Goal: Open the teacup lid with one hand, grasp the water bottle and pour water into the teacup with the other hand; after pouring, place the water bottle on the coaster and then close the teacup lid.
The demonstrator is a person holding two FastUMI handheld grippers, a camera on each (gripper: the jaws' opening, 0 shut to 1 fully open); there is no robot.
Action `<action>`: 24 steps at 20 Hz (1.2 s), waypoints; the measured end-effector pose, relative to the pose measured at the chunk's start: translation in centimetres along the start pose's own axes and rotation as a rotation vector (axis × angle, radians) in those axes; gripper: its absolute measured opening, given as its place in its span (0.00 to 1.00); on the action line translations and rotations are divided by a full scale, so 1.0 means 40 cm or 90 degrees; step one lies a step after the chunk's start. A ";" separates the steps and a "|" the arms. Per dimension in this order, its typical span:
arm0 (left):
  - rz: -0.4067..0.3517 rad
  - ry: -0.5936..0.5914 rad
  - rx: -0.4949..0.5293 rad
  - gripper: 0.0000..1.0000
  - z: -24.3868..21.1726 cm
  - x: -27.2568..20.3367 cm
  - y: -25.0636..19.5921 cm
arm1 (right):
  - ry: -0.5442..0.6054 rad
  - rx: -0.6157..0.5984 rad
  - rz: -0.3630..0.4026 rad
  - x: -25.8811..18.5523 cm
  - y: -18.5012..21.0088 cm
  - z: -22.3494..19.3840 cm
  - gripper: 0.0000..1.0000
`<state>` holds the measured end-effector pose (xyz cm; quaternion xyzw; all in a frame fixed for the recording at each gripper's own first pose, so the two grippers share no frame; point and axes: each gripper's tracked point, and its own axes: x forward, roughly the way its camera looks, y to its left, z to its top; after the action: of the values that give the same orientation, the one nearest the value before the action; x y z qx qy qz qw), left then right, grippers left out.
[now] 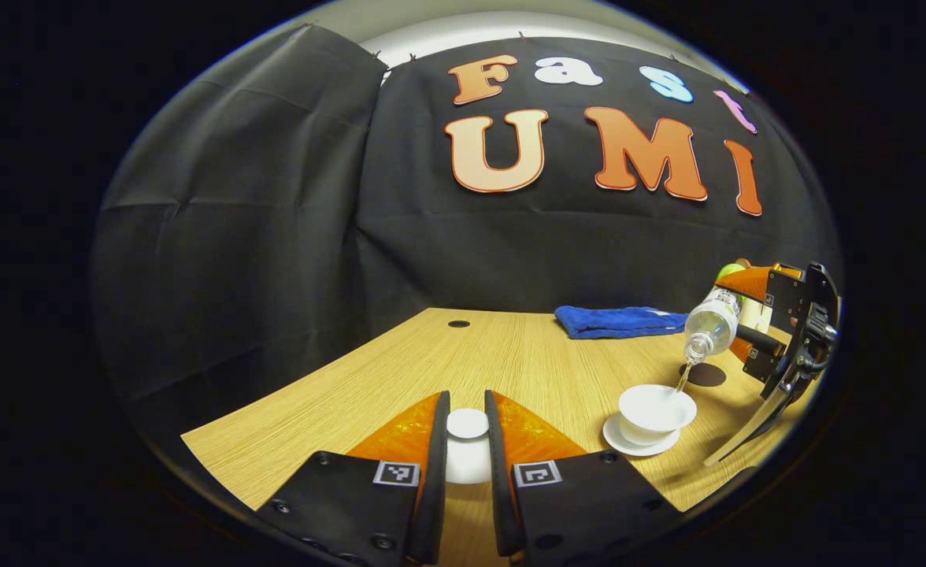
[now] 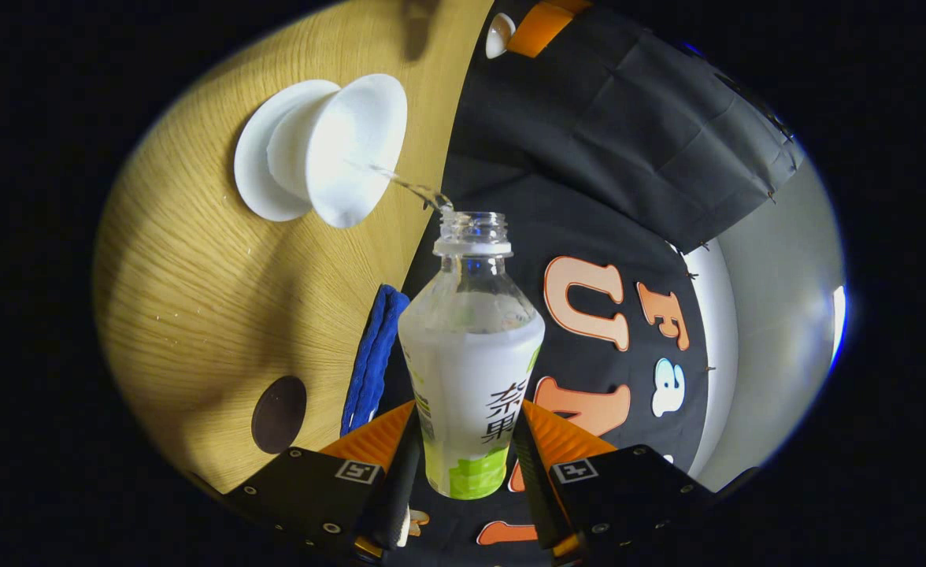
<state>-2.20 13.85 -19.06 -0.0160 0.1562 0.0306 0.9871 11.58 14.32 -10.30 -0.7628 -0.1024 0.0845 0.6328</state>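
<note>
A wide wooden table (image 1: 400,378) spreads before me, backed by the booth's black cloth wall. At its far edge lies a folded blue towel (image 1: 620,321), and nearer, to the right, a small dark round coaster (image 1: 704,375) sits bare on the wood. In my right gripper (image 2: 467,453) I hold the water bottle (image 2: 471,362), both fingers pressed against its lower sides; it is uncapped and tipped so its mouth points toward the teacup (image 1: 655,413). In the left gripper view the bottle hangs tilted above and to the right of the cup, and a thin stream of water (image 2: 404,183) runs from its mouth into the open white cup, which stands on its white saucer (image 1: 638,442). My left gripper (image 1: 467,465), well to the left of the cup, has its fingers drawn narrow around the white teacup lid (image 1: 467,445), gripping it on both sides above the table.
</note>
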 end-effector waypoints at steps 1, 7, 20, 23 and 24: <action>-0.001 0.001 0.000 0.29 -0.001 -0.001 0.001 | -0.001 -0.004 -0.002 0.001 -0.003 0.000 0.65; -0.002 0.004 0.000 0.29 -0.005 -0.005 0.001 | -0.008 -0.028 -0.017 0.004 -0.012 0.004 0.65; -0.001 0.001 0.002 0.29 -0.004 -0.017 0.006 | -0.032 -0.088 -0.061 0.007 -0.031 0.015 0.65; 0.001 0.000 0.003 0.29 -0.002 -0.019 0.012 | -0.038 -0.120 -0.079 0.011 -0.040 0.011 0.65; 0.003 0.000 0.003 0.30 0.000 -0.022 0.013 | -0.039 -0.125 -0.082 0.014 -0.042 0.010 0.65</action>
<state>-3.05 14.33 -18.80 -0.0134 0.1561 0.0324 0.9871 11.94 15.17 -8.71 -0.8100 -0.1782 0.0563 0.5558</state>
